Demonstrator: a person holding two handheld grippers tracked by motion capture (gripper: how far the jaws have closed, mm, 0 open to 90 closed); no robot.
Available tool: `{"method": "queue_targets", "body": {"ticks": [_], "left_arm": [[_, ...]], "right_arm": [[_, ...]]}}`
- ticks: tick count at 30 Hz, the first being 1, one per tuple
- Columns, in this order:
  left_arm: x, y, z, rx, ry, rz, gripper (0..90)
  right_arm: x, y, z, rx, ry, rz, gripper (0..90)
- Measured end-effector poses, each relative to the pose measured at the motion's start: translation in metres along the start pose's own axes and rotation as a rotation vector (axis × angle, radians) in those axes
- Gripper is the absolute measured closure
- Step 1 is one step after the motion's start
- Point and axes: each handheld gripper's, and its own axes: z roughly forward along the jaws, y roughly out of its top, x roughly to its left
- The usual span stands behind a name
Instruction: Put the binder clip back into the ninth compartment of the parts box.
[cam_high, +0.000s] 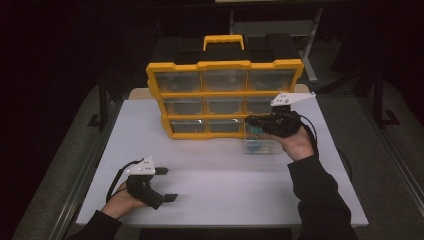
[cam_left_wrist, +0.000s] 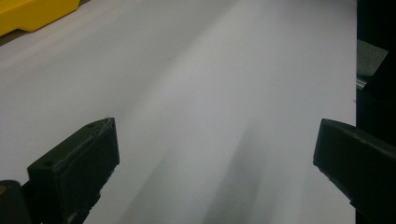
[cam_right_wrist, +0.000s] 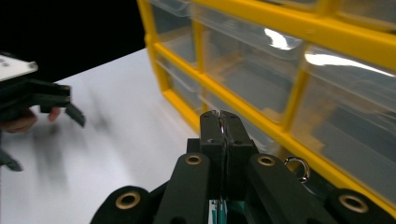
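Up by the cabinet, the right gripper is clenched, its jaws pressed together on something thin and teal (I can't tell what), just above a clear drawer sitting on the white table before the yellow drawer cabinet. Nearer me, the left gripper rests spread wide, holding nothing.

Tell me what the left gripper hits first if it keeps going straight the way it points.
Probably nothing on the table: the left gripper, jaws open, points along the bare white tabletop toward its dark far edge. The yellow organizer sits off to the side of that line. Depth past the edge is unclear.
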Motion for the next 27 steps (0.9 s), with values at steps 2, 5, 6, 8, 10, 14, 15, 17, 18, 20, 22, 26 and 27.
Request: {"method": "queue_targets", "body": {"ticks": [2,5,6,8,10,14,15,17,18,20,22,26,27], "left_arm": [[0.000,0.000,0.000,-0.002,0.000,-0.002,0.0],[0.000,0.000,0.000,-0.002,-0.001,-0.002,0.0],[0.000,0.000,0.000,0.000,-0.001,-0.001,0.0],[0.000,0.000,0.000,0.000,-0.001,-0.004,0.0],[0.000,0.000,0.000,-0.001,-0.001,-0.003,0.0],[0.000,0.000,0.000,0.000,-0.002,-0.003,0.0],[0.000,0.000,0.000,0.001,0.000,-0.004,0.0],[0.000,0.000,0.000,0.001,0.001,-0.002,0.0],[-0.001,0.000,0.000,0.002,0.002,-0.002,0.0],[0.000,0.000,0.000,0.002,0.002,0.000,0.0],[0.000,0.000,-0.001,0.000,0.001,-0.002,0.0],[0.000,-0.001,0.000,0.000,0.000,-0.003,0.0],[0.000,-0.001,-0.001,0.000,0.001,-0.003,0.0]], "right_arm": [[-0.004,-0.002,0.000,0.000,-0.017,0.010,87.5],[-0.013,-0.006,0.002,0.001,-0.044,0.018,87.5],[-0.015,-0.007,0.003,0.004,-0.051,0.024,87.5],[-0.019,-0.011,0.006,0.011,-0.053,0.032,87.4],[-0.023,-0.017,0.012,0.031,-0.053,0.037,87.3],[-0.028,-0.028,0.023,0.070,-0.071,0.051,71.4],[-0.028,-0.028,0.024,0.081,-0.072,0.056,69.1],[-0.028,-0.029,0.022,0.092,-0.068,0.051,65.9],[-0.027,-0.028,0.021,0.084,-0.070,0.052,65.1],[-0.026,-0.027,0.017,0.066,-0.066,0.055,63.2],[-0.025,-0.026,0.014,0.052,-0.062,0.054,61.1],[-0.022,-0.025,0.010,0.048,-0.051,0.057,56.2],[-0.021,-0.025,0.009,0.047,-0.049,0.061,54.7]]}}
